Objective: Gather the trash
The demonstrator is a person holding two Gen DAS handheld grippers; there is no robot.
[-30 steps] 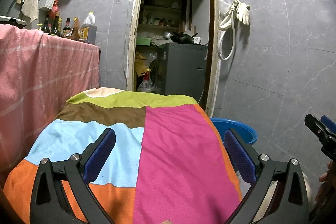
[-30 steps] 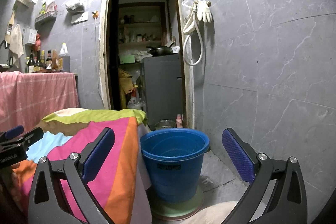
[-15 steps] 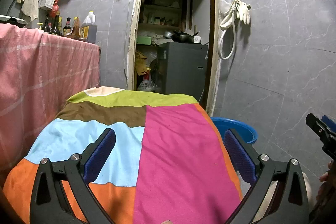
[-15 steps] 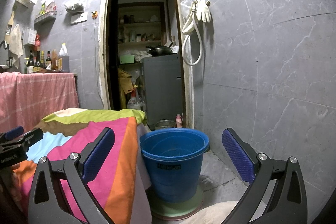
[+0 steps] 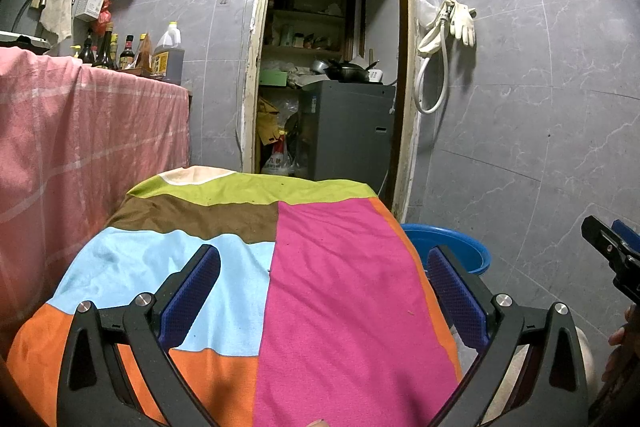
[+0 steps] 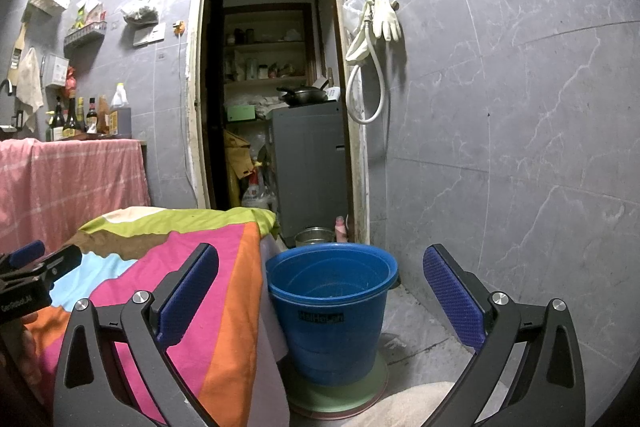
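Blue: one bucket (image 6: pixel 330 311), beside one patchwork cloth (image 5: pixel 248 267); two tools, left (image 5: pixel 323 291) and right (image 6: pixel 320 291), spread empty.

A home kitchen or utility corner: grey tiled walls (image 6: pixel 500 107), sauce and oil bottles (image 5: pixel 120 51) on a cloth-draped tabletop (image 5: pixel 80 131), rubber gloves (image 6: pixel 384 19) hung by a doorway, a pantry shelf (image 6: pixel 264 47) with jars, a wok (image 6: pixel 304 93), and a bucket (image 6: pixel 332 307).

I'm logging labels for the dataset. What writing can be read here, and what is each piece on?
"HaiHoLan", or close to it, blurred: black label on the blue bucket.
"GenRobot.AI", partly dim: side of the left tongs.
Red characters, unreadable: white bag in the doorway.
Labels too small to read: oil jug and sauce bottles.
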